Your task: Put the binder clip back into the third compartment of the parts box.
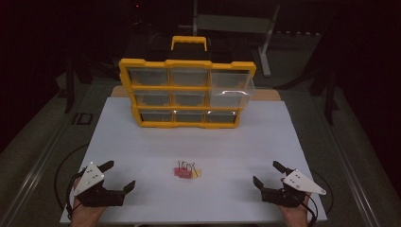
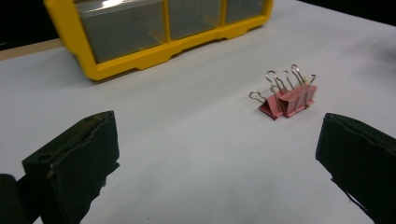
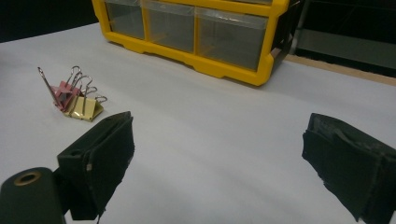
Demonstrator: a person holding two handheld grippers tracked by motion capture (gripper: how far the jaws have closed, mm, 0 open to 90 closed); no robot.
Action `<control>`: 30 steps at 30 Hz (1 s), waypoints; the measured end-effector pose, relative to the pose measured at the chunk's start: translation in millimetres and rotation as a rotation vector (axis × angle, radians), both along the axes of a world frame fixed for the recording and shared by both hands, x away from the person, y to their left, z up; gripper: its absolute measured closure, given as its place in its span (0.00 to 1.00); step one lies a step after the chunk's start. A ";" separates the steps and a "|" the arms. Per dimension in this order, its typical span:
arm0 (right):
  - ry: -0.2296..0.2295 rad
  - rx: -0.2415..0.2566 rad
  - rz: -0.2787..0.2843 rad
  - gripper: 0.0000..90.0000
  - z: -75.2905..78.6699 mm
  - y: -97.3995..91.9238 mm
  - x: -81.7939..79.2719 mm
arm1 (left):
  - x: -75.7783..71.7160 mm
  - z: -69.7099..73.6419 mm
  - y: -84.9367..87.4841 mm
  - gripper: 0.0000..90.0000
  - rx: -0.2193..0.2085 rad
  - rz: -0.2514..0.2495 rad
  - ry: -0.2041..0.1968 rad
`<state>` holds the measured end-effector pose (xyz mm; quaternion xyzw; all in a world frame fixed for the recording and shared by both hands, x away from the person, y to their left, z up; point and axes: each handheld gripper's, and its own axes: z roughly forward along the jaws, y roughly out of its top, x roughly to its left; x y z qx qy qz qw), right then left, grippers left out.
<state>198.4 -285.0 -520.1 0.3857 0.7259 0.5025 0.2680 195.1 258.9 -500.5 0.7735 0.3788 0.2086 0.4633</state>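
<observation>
A small heap of binder clips, pink ones and a yellow one, lies on the white table between the two grippers. A yellow drawer organiser with clear drawers stands upright at the back; its upper right drawer is pulled out. My left gripper rests at the front left, jaws wide open and empty, with the clips ahead and to its right. At the front right my right gripper is open and empty too; from it the clips lie to the left and the organiser stands ahead.
The white table ends close behind both hands at the front edge. Dark floor and a metal frame lie beyond the organiser. Black cables loop off the table's front corners.
</observation>
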 end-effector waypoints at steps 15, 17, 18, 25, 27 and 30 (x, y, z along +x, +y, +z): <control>0.005 0.002 0.001 0.10 -0.1 -0.8 -0.1 | 20.5 25.3 -22.0 0.00 0.049 -0.097 0.007; 0.005 0.004 -0.002 0.10 0.1 -1.2 -0.2 | 23.1 28.3 -26.3 0.00 0.066 -0.112 0.007; 0.005 0.003 -0.003 0.10 0.2 -1.2 -0.2 | 24.0 29.1 -28.1 0.00 0.072 -0.116 0.009; -0.004 -0.005 0.001 0.10 0.3 -0.1 -1.0 | 32.5 30.5 -50.2 0.01 0.167 -0.176 0.039; -0.003 -0.005 0.001 0.10 0.2 -0.1 -1.1 | 34.9 30.5 -56.2 0.01 0.178 -0.192 0.042; -0.005 -0.008 0.000 0.10 0.3 -0.2 -1.5 | 39.7 30.6 -65.2 0.03 0.199 -0.204 0.061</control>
